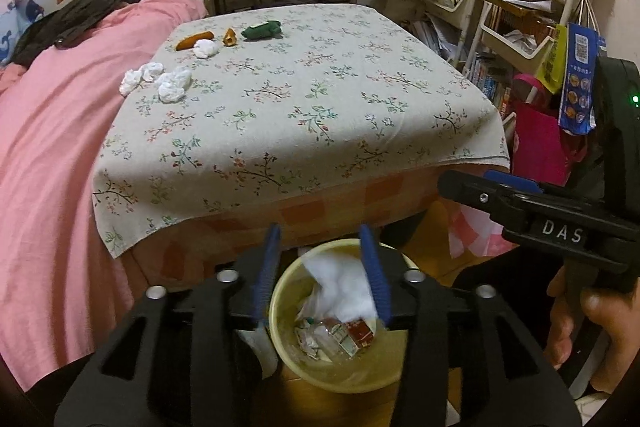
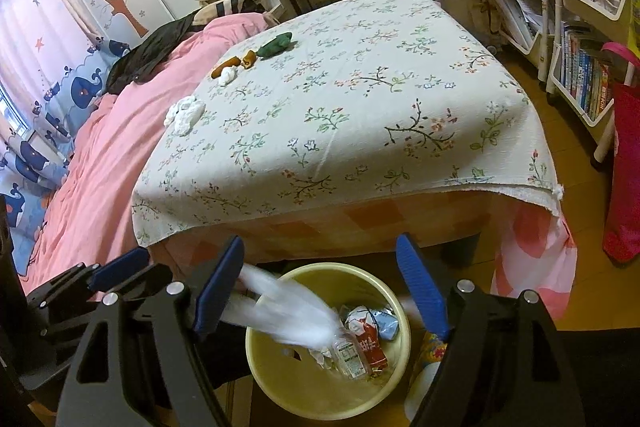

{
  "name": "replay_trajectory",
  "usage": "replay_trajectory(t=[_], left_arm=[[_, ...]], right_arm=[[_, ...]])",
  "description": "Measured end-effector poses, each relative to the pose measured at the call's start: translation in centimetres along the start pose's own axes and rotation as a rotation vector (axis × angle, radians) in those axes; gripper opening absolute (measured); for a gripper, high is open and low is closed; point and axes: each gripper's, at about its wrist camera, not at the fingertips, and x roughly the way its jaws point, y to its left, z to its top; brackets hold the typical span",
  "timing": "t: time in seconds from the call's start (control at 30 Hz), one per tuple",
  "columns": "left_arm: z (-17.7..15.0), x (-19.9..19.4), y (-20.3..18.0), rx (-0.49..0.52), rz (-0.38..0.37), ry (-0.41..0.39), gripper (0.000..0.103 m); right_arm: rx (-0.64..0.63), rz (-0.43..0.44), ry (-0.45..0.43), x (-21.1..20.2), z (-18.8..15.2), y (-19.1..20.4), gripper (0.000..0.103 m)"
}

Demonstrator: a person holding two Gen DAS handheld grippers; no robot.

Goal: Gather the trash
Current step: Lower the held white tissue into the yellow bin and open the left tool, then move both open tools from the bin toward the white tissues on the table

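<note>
The left gripper (image 1: 320,275) stands with its blue fingers (image 1: 266,267) apart and pressing on nothing, and a blurred white tissue (image 1: 340,283) is between them, falling into the yellow waste bin (image 1: 280,339) directly below. The right gripper (image 2: 320,291) is also wide open and empty above the same bin, beside the bed edge. To do this drop well, I think both grippers should stay over the bin mouth until the tissue is fully inside, and only then go for the other crumpled tissues (image 1: 160,81) on the floral cloth (image 1: 320,107).
</note>
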Motion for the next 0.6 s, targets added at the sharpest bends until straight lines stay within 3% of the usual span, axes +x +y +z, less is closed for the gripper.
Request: replay_trajectory(t=[0.3, 0.6], left_arm=[[0.3, -0.4, 0.7, -0.024, 0.047, -0.032, 0.061], [0.5, -0.6, 1.2, -0.045, 0.074, -0.052, 0.07]], right_arm=[[-0.003, -0.003, 0.005, 0.1, 0.0, 0.1, 0.077], [-0.006, -0.006, 0.008, 0.2, -0.2, 0.1, 0.077]])
